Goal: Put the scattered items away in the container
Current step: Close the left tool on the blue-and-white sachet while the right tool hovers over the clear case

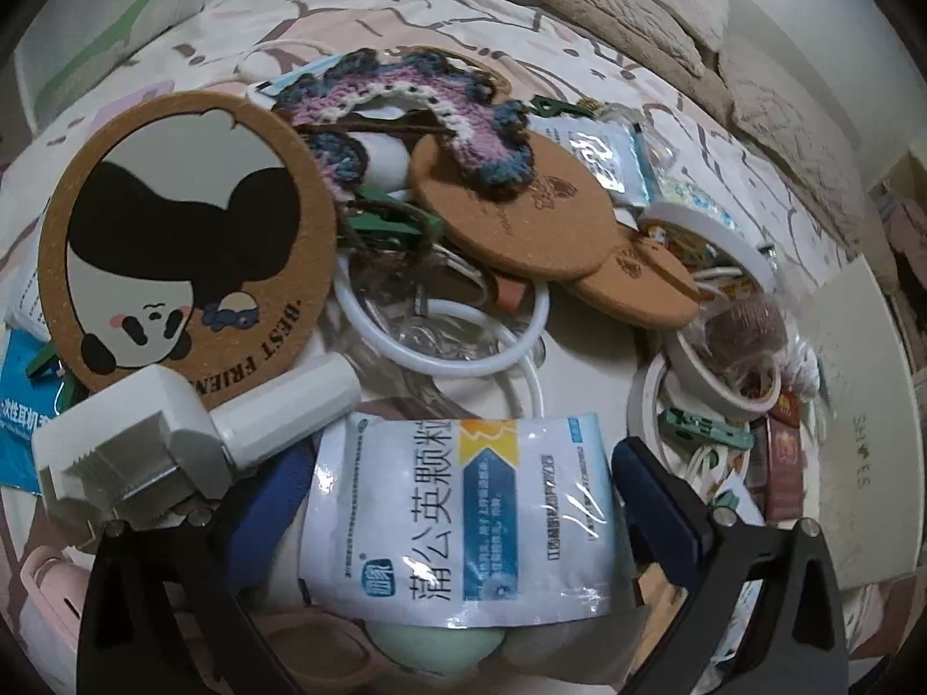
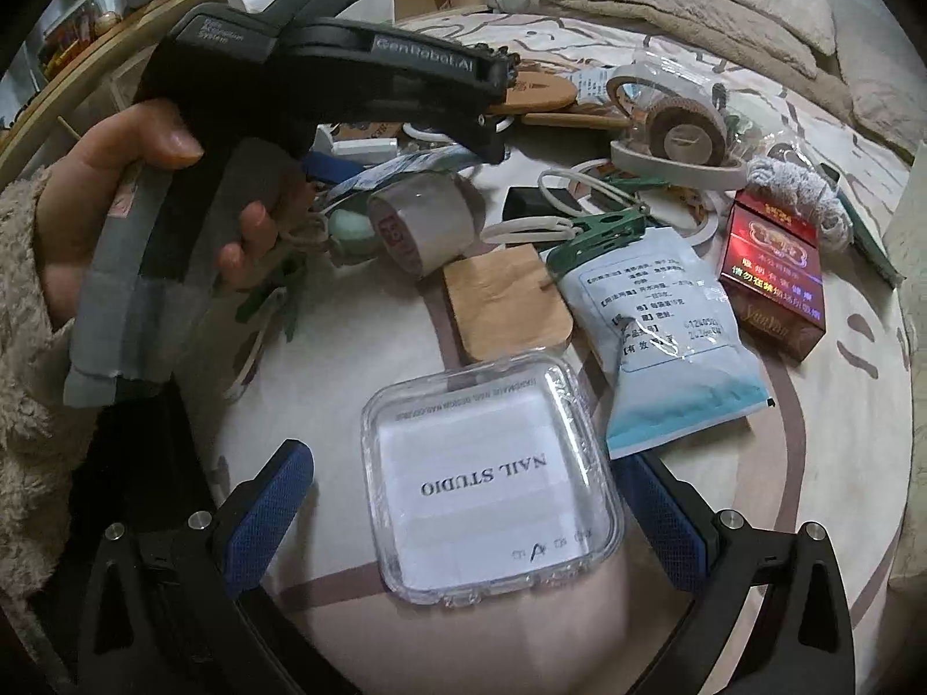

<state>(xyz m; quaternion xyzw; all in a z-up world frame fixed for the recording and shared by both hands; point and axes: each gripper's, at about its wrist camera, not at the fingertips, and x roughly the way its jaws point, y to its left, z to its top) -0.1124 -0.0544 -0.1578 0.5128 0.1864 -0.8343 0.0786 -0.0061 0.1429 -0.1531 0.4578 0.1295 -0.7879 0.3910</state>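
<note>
Right gripper (image 2: 463, 515): jaws spread wide, nothing held; a clear plastic case (image 2: 492, 480) labelled NAIL STUDIO lies flat on the patterned bedsheet (image 2: 811, 463) between the blue pads (image 2: 266, 515), apparently not yet touched by either. Judged step: the case is to be picked up. It is best taken by two opposite side walls, the jaws lowered level until the pads sit below the rounded lid edge, since the smooth shell is likely to slip if pinched high. Just beyond it: a pale blue sachet (image 2: 672, 341) to the right, overlapping a brown paper tag (image 2: 504, 301); care is advised that the right pad does not catch the sachet's corner. Farther: a red carton (image 2: 776, 278), a green clip (image 2: 602, 231), a roll of tape (image 2: 423, 220), white rings and cork coasters in a heap. Left gripper (image 1: 457, 498): jaws also wide, empty, set either side of a white and blue sachet (image 1: 463, 515) lying on the clutter; seen in the right view held in a hand (image 2: 133, 202) with a fleecy sleeve. Beyond it: a white plug (image 1: 191, 434), a panda coaster (image 1: 191, 243), plain cork coasters (image 1: 510, 214), a crocheted piece (image 1: 405, 110). Container: a white box (image 1: 851, 463) at the far right of the left view may be it, but this cannot be told.
</note>
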